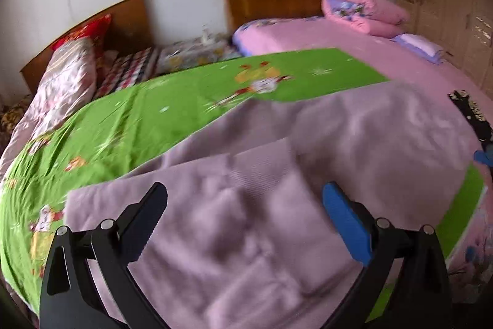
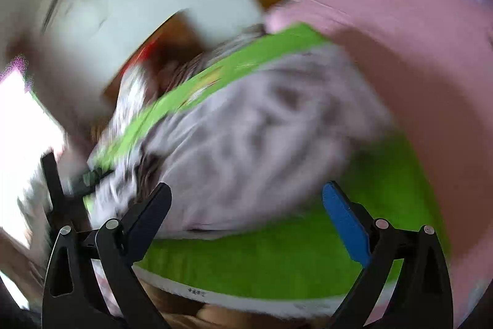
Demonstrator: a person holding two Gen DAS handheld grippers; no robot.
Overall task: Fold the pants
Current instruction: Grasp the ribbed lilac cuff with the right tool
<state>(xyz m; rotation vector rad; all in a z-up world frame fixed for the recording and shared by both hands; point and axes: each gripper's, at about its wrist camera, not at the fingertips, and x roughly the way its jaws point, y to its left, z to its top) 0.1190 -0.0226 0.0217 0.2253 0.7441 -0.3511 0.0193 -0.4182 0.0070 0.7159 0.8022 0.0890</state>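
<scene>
pale lilac pants [image 1: 277, 174] lie folded and rumpled on green sheet [image 1: 138, 119].

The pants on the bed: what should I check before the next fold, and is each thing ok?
1. Pants lie on the green sheet: ok.
2. Left tool open, nothing pinched: ok.
3. Right tool open, nothing pinched: ok.
4. Pants smooth: not ok, the cloth looks wrinkled.
5. Right wrist view sharp enough to aim: not ok, heavily blurred.
6. Edges of the fold lined up: cannot tell.
</scene>
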